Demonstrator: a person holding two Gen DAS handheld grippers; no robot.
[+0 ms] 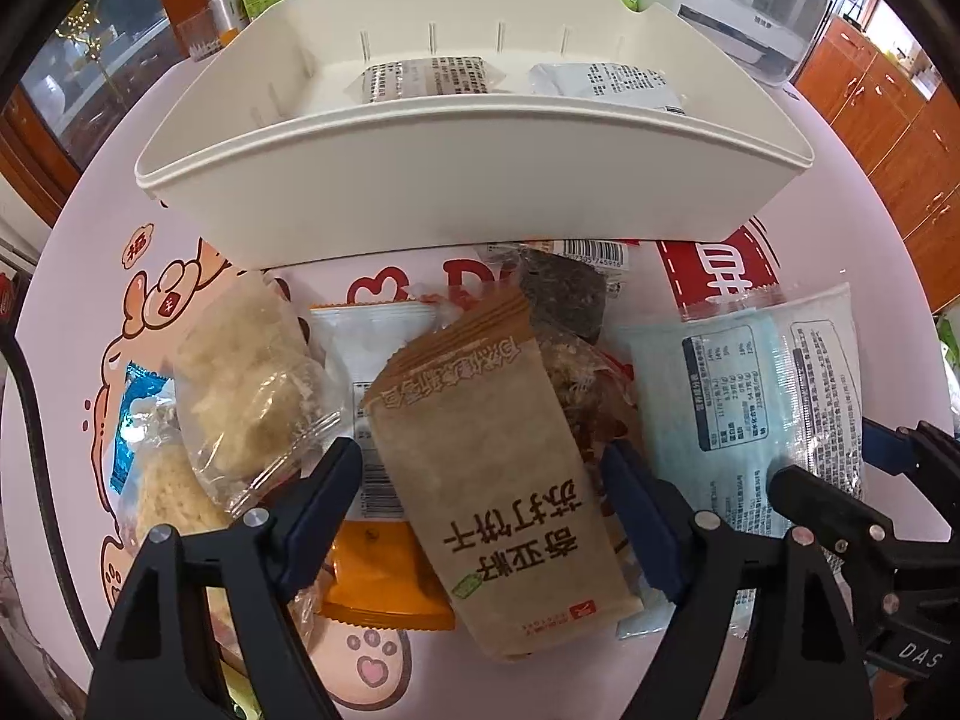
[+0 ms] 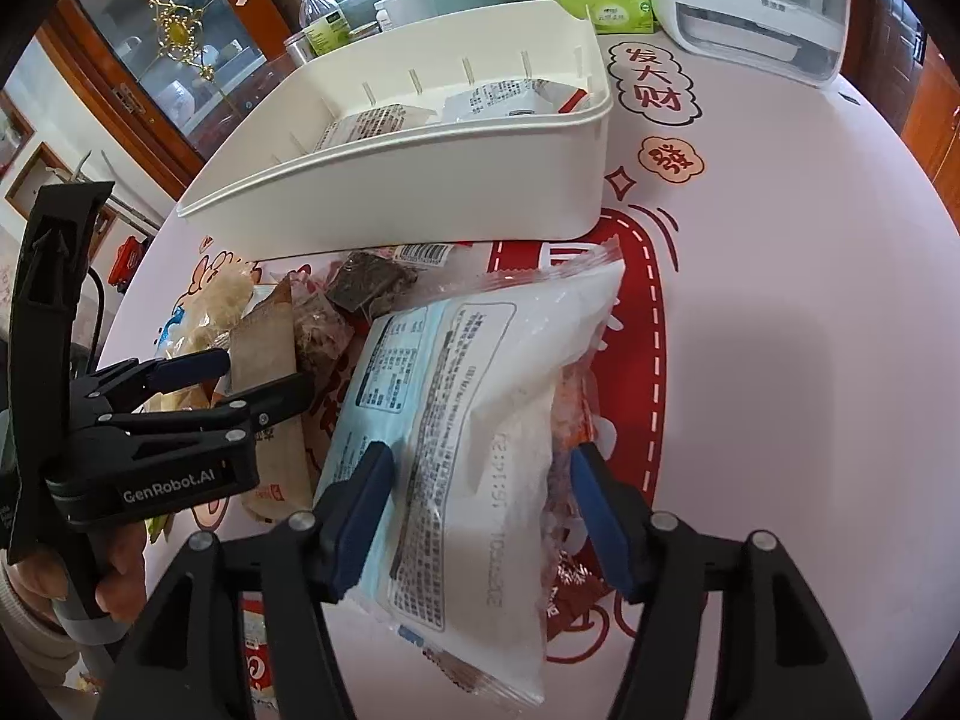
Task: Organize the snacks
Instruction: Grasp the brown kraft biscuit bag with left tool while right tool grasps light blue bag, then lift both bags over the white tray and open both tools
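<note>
A pile of snack packets lies on the pink table in front of a white bin (image 1: pixel 420 180), which holds two packets (image 1: pixel 420 78). My left gripper (image 1: pixel 480 480) is open, its fingers on either side of a brown cracker packet (image 1: pixel 498 468) that lies on the pile. My right gripper (image 2: pixel 480 492) is open around a pale blue and white packet (image 2: pixel 456 432); the same packet shows in the left wrist view (image 1: pixel 750 396). The left gripper also shows in the right wrist view (image 2: pixel 252 378). The bin shows there too (image 2: pixel 420 180).
A clear bag of pale flakes (image 1: pixel 240 384), an orange packet (image 1: pixel 384 576), a dark bar (image 1: pixel 564 294) and a clear bag of brown snack (image 1: pixel 588 396) lie in the pile. A white appliance (image 2: pixel 756 6), a green tissue pack (image 2: pixel 606 6) and bottles (image 2: pixel 318 18) stand behind the bin.
</note>
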